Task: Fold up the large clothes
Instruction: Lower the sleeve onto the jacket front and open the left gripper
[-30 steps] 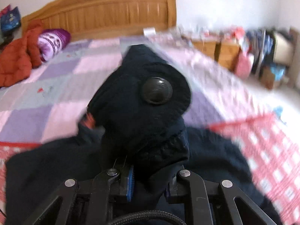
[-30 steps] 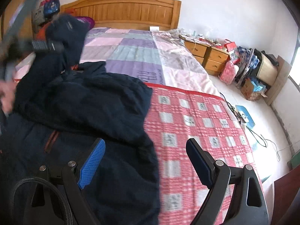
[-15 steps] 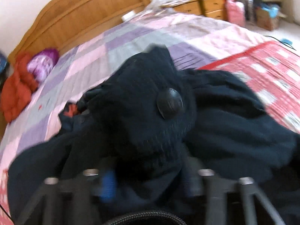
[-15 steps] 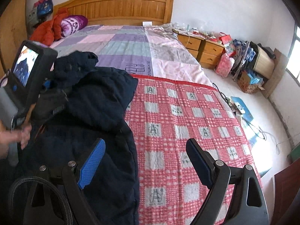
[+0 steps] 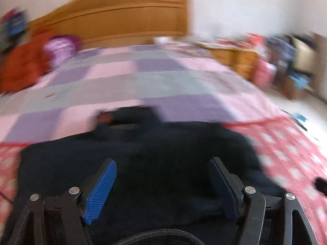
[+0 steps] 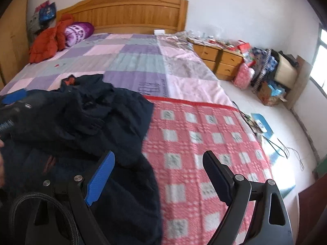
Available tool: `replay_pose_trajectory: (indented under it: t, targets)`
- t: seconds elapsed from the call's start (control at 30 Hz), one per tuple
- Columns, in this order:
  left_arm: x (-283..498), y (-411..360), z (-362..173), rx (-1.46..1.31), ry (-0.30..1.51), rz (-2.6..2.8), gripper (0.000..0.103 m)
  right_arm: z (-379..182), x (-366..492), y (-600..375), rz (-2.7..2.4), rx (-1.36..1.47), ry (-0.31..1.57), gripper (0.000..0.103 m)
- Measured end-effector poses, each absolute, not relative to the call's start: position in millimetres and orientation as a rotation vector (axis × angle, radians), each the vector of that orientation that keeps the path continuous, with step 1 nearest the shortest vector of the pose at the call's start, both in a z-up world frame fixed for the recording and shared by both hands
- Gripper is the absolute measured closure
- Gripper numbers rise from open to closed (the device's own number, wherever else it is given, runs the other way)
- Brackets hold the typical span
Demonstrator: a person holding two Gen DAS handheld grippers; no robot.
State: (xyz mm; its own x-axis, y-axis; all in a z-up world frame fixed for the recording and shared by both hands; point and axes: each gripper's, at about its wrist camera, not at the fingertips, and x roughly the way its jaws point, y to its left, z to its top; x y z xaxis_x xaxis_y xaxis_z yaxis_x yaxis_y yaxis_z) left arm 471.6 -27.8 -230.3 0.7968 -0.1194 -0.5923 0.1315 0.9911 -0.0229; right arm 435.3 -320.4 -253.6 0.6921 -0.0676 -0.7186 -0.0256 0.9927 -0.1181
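Both tongs spread empty, the left gripper having just been opening to drop the dark coat on the bed at lower left, right gripper waiting

Both wrist views toward headboard

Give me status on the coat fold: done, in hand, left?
Done: the dark coat has one part thrown across its body, bunched. In hand: nothing; the left gripper has just been opening with nothing between the pads, and the right gripper hangs open over the red checked blanket. Left: flatten and finish folding.
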Motion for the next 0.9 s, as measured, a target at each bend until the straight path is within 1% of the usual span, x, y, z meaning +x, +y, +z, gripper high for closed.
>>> replay_pose_trajectory:
  t: [0.07, 0.17, 0.23, 0.33, 0.4, 0.47, 0.5, 0.57, 0.63, 0.73, 0.83, 0.9]
  targets:
    - [480.2, 22.5, -232.3, 0.009, 0.646, -0.011, 0.025, -252.4, 450.7, -297.1, 0.027, -0.124, 0.792, 0.013]
    - [504.1, 82.5, -247.2, 0.010, 0.719, 0.097, 0.025, -256.2, 480.6, -253.1, 0.112, -0.109, 0.784, 0.013]
    - [518.5, 103.1, -260.1, 0.014, 0.759, 0.133, 0.025, -263.6, 503.6, -223.7, 0.159, -0.080, 0.784, 0.013]
    - [552.1, 123.0, -296.5, 0.044, 0.880, 0.162, 0.025, -282.3, 536.9, -181.6, 0.198, -0.076, 0.804, 0.012]
    - [569.9, 128.6, -322.8, 0.076, 0.957, 0.153, 0.023, -298.7, 555.8, -169.3, 0.154, -0.119, 0.814, 0.012]
    - [575.2, 126.5, -340.1, 0.119, 0.967, 0.150, 0.015, -320.2, 573.4, -182.8, 0.096, -0.108, 0.874, 0.012]
    - [574.0, 125.6, -341.9, 0.120, 0.959, 0.149, 0.013, -334.3, 580.1, -203.2, 0.079, -0.040, 0.924, 0.012]
    - [571.5, 131.6, -344.5, 0.073, 0.956, 0.149, 0.006, -348.8, 575.7, -241.4, -0.009, 0.021, 0.949, 0.012]
    - [569.2, 137.5, -343.9, 0.010, 0.946, 0.128, 0.001, -355.6, 564.4, -262.2, -0.002, 0.066, 0.952, 0.008]
    - [567.9, 133.0, -344.0, 0.028, 0.938, 0.108, 0.000, -358.3, 550.5, -257.1, -0.001, -0.024, 0.939, 0.008]
    - [569.0, 129.9, -338.9, 0.043, 0.923, 0.100, 0.000, -353.9, 553.2, -264.6, -0.024, 0.056, 0.934, 0.008]
    - [569.6, 130.2, -333.1, 0.038, 0.907, 0.093, 0.000, -339.6, 559.0, -259.8, -0.090, 0.021, 0.869, 0.008]
